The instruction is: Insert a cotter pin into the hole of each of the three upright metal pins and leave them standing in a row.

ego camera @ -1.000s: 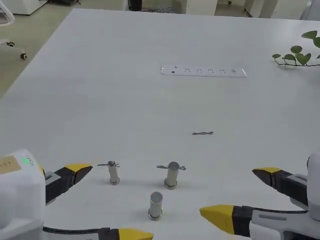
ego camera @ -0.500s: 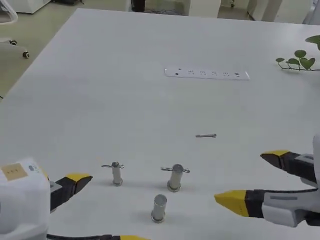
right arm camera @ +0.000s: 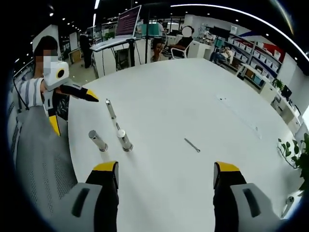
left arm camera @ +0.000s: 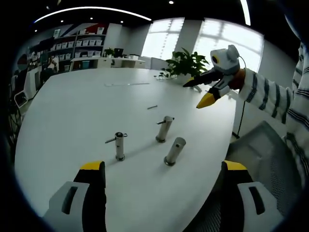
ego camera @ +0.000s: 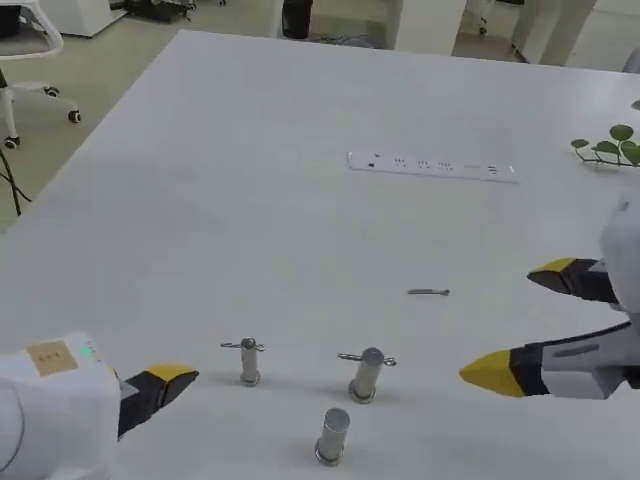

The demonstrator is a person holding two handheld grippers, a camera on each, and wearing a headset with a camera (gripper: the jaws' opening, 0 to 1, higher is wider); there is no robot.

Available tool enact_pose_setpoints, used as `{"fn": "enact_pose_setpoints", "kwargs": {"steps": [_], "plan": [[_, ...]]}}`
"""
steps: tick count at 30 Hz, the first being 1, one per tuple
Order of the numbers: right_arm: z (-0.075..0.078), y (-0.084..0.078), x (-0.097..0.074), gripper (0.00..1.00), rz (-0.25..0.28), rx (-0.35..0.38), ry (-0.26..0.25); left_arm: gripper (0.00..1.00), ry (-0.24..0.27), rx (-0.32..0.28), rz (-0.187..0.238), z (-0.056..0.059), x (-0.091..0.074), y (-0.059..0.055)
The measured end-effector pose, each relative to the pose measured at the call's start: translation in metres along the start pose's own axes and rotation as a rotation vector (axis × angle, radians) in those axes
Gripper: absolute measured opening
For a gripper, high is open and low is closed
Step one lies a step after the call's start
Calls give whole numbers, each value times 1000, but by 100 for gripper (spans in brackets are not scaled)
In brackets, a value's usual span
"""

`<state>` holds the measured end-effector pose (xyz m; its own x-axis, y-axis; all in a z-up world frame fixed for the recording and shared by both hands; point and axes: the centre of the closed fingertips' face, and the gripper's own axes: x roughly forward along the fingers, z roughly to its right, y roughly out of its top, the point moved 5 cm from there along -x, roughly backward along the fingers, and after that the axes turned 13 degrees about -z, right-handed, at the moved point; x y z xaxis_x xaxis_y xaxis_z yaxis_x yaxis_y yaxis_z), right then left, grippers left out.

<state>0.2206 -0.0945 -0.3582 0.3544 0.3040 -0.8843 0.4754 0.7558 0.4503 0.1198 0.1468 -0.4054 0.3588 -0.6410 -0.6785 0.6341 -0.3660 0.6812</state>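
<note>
Hazard: loose cotter pin (ego camera: 429, 292), flat on desk (ego camera: 250, 200), may skid under wide, empty jaws of right gripper (ego camera: 500, 323); left gripper (left arm camera: 162, 170) equally agape, empty.

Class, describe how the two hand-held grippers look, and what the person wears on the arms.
The left gripper and right gripper each have a white body and black jaws with yellow tips. The left carries a tan label and green light. The sleeve is striped, light and dark.

plant (ego camera: 612, 148): cut by right edge | chair (ego camera: 22, 45): cut at top-left corner | loose cotter pin (ego camera: 428, 292): too small to tell its loop | front metal pin (ego camera: 332, 436): hole can't be made out | right gripper (ego camera: 496, 325): body runs off right edge
</note>
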Motion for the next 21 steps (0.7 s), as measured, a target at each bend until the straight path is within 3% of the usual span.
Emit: {"fn": "enact_pose_setpoints", "kwargs": {"steps": [9,13,16,21], "plan": [[18,23,3,73,-70,-178,0,99,-25,7,-11,6,-1,-2],[30,29,10,65,-100,-245,-7,99,-34,8,-23,6,0,-4],[37,33,20,63,-126,-275,23,99,-38,4,-16,6,1,-3],[38,32,37,63,-206,-383,57,99,-54,-19,14,6,0,2]]}}
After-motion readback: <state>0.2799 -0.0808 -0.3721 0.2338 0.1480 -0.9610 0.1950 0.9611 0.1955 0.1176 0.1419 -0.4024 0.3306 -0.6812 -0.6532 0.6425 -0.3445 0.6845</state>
